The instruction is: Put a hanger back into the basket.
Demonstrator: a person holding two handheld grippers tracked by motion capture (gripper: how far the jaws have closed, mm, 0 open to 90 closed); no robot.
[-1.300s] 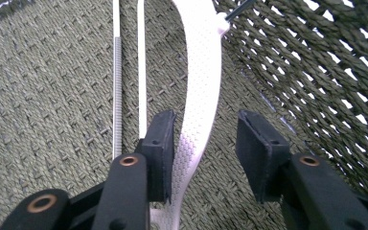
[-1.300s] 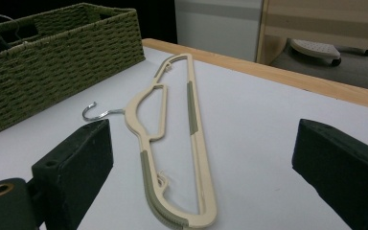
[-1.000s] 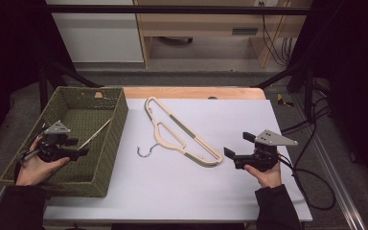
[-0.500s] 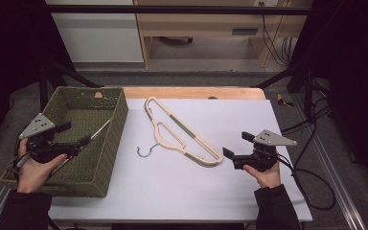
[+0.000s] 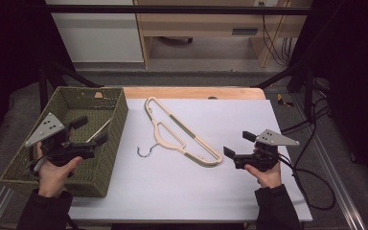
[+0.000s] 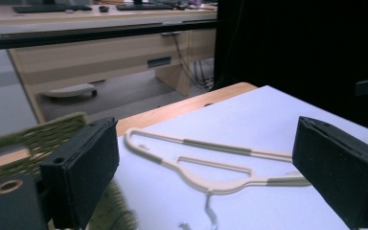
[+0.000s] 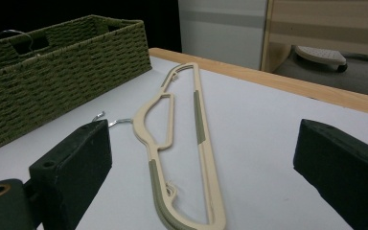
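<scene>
A cream plastic hanger (image 5: pixel 179 134) with a metal hook lies flat on the white table top (image 5: pixel 172 191), between my two grippers. A second pale hanger (image 5: pixel 103 127) rests inside the green woven basket (image 5: pixel 24 160) at the left. My left gripper (image 5: pixel 91 130) hovers over the basket's right side; its jaws have just been opening and stand wide, with nothing between them. In the left gripper view the table hanger (image 6: pixel 206 184) lies ahead. My right gripper (image 5: pixel 238 143) is open beside the hanger's lower end, apart from it. In the right gripper view that hanger (image 7: pixel 199 120) stretches away.
The basket's wall (image 7: pixel 52 81) rises left of the hanger, and a metal hook (image 7: pixel 14 36) shows over its far rim. A wooden strip (image 5: pixel 191 92) edges the table's far side. Cables (image 5: pixel 311 187) trail off the right edge.
My left gripper has lifted and drawn back from the hanger in the basket, and its jaws stand wider. The right gripper and the table hanger have not moved.
</scene>
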